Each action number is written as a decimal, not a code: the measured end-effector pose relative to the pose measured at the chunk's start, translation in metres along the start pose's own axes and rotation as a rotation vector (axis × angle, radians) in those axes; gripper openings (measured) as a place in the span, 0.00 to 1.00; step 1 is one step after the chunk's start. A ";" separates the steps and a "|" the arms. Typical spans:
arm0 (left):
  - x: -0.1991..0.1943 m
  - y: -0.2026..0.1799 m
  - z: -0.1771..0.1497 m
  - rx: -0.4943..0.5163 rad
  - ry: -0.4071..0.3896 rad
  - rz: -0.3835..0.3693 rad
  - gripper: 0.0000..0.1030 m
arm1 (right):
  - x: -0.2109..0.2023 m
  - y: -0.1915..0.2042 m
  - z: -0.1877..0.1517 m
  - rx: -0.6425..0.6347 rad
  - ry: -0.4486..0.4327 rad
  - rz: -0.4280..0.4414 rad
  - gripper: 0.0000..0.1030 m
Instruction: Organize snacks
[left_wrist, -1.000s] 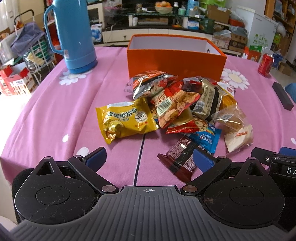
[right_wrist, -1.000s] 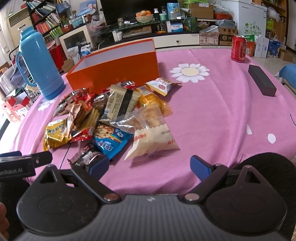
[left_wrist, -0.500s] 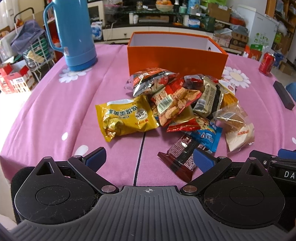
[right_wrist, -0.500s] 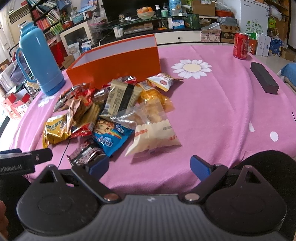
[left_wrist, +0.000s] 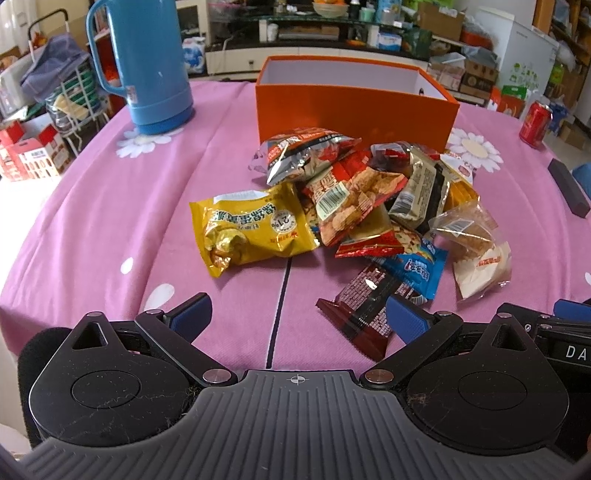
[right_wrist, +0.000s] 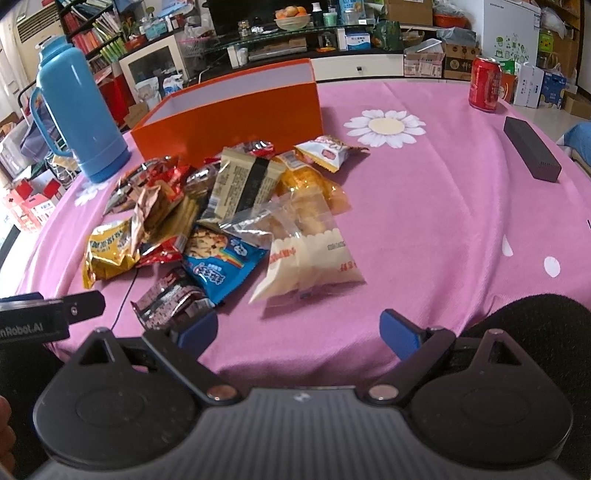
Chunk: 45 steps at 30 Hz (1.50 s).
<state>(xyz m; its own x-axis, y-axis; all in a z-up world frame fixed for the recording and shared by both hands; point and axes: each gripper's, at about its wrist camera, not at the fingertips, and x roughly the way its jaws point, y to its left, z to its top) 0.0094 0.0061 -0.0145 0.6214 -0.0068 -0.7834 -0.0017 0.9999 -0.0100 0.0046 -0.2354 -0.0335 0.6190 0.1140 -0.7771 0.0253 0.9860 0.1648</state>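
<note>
A pile of snack packets lies on the pink tablecloth in front of an open orange box, which also shows in the right wrist view. Nearest the left gripper are a yellow packet and a dark brown chocolate packet. A cream bread packet and a blue cookie packet lie nearest the right gripper. My left gripper is open and empty, above the table's near edge. My right gripper is open and empty, just short of the bread packet.
A blue thermos stands at the back left. A red soda can and a dark rectangular block sit at the right. Furniture and boxes crowd the room beyond the table.
Both grippers have moved slightly forward and higher over the table, so the pile looks a little closer. Both stayed open. No packet has moved.
</note>
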 end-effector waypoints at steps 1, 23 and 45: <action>0.000 0.000 0.000 -0.001 0.000 0.000 0.81 | 0.000 0.000 0.000 -0.001 -0.001 0.000 0.90; 0.000 0.003 -0.002 -0.007 0.002 0.001 0.82 | 0.000 0.001 -0.002 -0.005 -0.002 0.000 0.90; 0.028 0.007 -0.007 -0.017 0.066 0.001 0.83 | 0.012 -0.004 -0.004 -0.004 0.000 -0.004 0.90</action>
<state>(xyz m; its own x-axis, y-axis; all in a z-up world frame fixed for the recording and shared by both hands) 0.0217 0.0131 -0.0411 0.5681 -0.0066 -0.8229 -0.0158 0.9997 -0.0189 0.0082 -0.2376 -0.0459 0.6186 0.1101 -0.7780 0.0243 0.9870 0.1590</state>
